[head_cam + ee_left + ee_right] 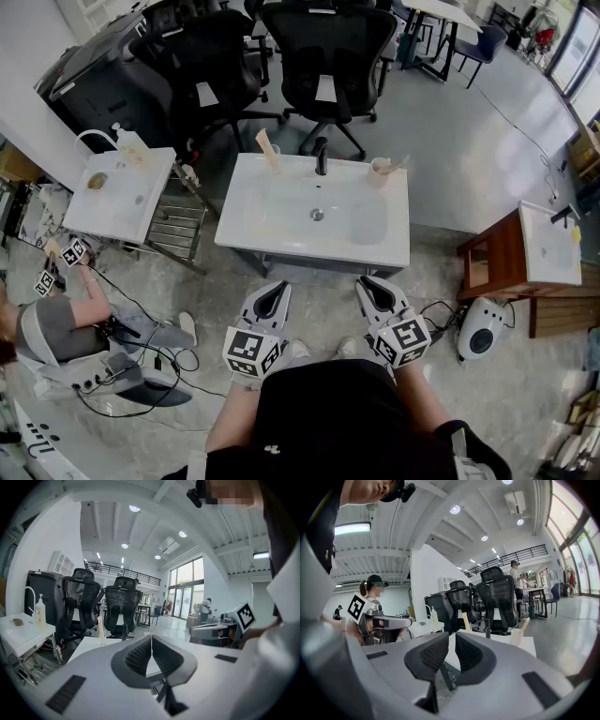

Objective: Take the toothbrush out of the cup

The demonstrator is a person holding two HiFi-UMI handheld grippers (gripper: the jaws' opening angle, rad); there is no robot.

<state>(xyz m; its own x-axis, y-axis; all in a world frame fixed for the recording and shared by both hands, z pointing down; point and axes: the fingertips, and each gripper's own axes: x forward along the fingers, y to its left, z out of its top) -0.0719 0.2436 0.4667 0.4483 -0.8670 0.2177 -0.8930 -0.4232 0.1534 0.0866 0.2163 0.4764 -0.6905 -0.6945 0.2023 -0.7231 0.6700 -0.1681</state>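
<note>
- The white rectangular sink top (281,234) sits straight ahead of the person, so it's all an easy forward reach.
- The left gripper (277,291) and right gripper (368,285) hang at its near edge, jaws closed up on nothing. Looks like a ready pose to me.
- The small beige cup (379,172) stands upright at the far right corner, so I'd bet on the right gripper.
- The pale toothbrush (398,166) is in the cup, leaning out rightwards over the rim, which leaves a stem to pinch.
</note>
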